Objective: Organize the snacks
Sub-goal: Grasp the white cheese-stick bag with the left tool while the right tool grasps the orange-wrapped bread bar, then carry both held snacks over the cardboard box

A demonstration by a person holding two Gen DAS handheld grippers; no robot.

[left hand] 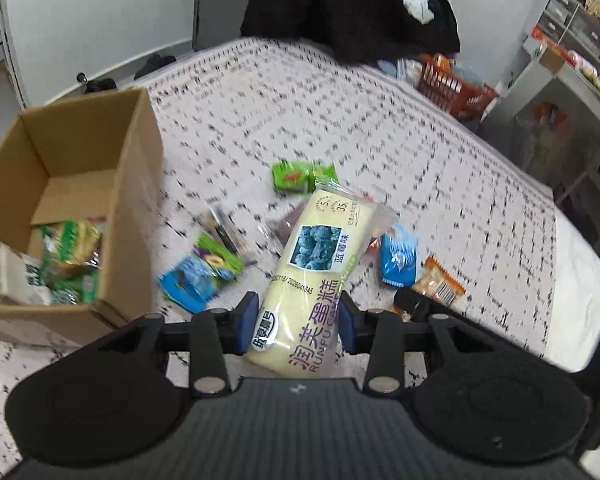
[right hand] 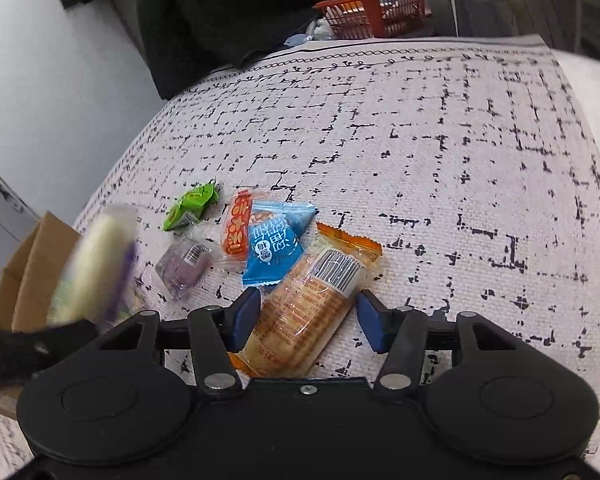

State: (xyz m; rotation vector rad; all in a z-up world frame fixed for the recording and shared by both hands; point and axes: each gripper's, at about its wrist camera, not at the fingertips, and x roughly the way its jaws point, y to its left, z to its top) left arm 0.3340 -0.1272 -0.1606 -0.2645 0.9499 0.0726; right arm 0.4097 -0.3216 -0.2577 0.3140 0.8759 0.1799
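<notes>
My left gripper (left hand: 298,322) is shut on a pale yellow blueberry cake packet (left hand: 312,276) and holds it above the patterned cloth; the packet shows blurred in the right wrist view (right hand: 96,268). A cardboard box (left hand: 100,160) with several snacks inside stands to its left. My right gripper (right hand: 306,320) is open around an orange biscuit packet (right hand: 308,304) that lies on the cloth, its fingers apart from the wrapper's sides. That packet also shows in the left wrist view (left hand: 438,282). A blue packet (right hand: 274,248), an orange packet (right hand: 236,226), a green packet (right hand: 190,206) and a purple one (right hand: 186,266) lie just beyond.
More loose snacks lie on the cloth (left hand: 380,128) near the box: blue (left hand: 188,280), green (left hand: 302,176) and another blue (left hand: 398,258). A black garment (left hand: 348,4) hangs at the far edge. An orange basket (right hand: 376,10) and shelves (left hand: 572,40) stand beyond the table.
</notes>
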